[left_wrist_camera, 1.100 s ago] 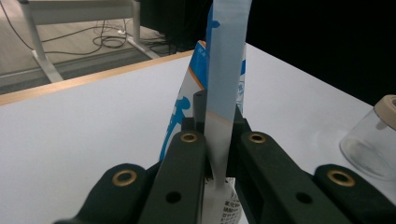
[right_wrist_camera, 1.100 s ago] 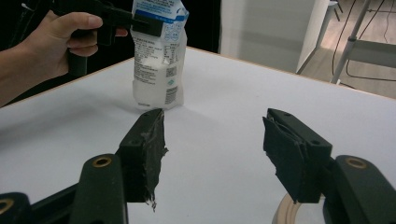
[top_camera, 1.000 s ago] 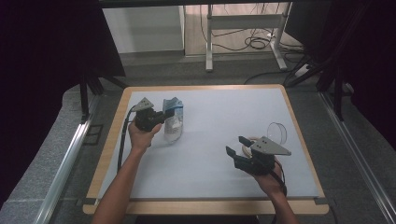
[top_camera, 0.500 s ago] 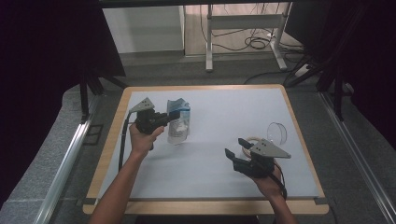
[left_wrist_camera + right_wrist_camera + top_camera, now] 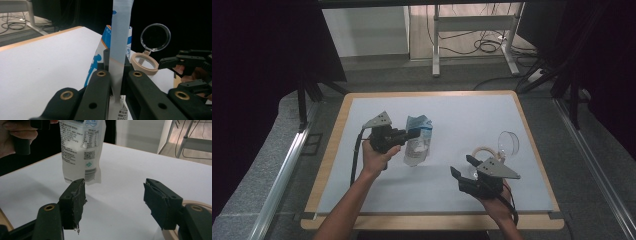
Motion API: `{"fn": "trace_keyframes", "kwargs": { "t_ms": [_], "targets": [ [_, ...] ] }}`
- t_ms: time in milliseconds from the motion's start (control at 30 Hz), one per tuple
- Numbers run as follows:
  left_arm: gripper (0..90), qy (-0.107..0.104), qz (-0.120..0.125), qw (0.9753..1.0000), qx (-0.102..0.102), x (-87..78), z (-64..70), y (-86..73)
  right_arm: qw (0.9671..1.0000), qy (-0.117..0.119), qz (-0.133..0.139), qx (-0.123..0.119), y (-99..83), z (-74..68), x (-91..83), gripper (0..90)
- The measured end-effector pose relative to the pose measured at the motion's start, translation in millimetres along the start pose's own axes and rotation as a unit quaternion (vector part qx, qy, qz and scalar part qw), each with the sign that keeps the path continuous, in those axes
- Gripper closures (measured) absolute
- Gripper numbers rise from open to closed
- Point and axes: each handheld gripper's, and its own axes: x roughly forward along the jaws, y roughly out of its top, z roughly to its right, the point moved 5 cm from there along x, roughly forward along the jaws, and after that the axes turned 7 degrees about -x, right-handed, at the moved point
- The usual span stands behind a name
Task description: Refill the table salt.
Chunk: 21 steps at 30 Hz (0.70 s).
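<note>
Hanging above the white tabletop (image 5: 452, 115): one printed pouch (image 5: 418, 141), its top edge pinched in your left claw (image 5: 412, 134). Your right claw (image 5: 464, 169) gapes wide, holding nothing, near the tan-rimmed jar (image 5: 484, 151) with its clear lid (image 5: 509, 142).

A round tan container with a clear hinged lid (image 5: 498, 149) raised open sits near the right edge of a wooden table with a white top (image 5: 462, 107). Cables (image 5: 482, 46) lie on the floor beyond.
</note>
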Motion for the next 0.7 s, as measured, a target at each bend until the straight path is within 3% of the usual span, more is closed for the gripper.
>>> {"fn": "trace_keyframes", "kwargs": {
  "t_ms": [233, 700],
  "targets": [
    [90.0, -0.003, -0.010, 0.9999, 0.004, 8.5, 8.0, -4.5, 1.0000, 0.001, -0.003, -0.008, -4.2, -7.2, 5.0, 34.5],
    [90.0, -0.016, -0.002, 0.9999, 0.003, 6.2, 19.7, -2.4, 0.9995, 0.007, -0.022, -0.021, -14.7, -23.7, 14.5, 34.5]
  ]
}}
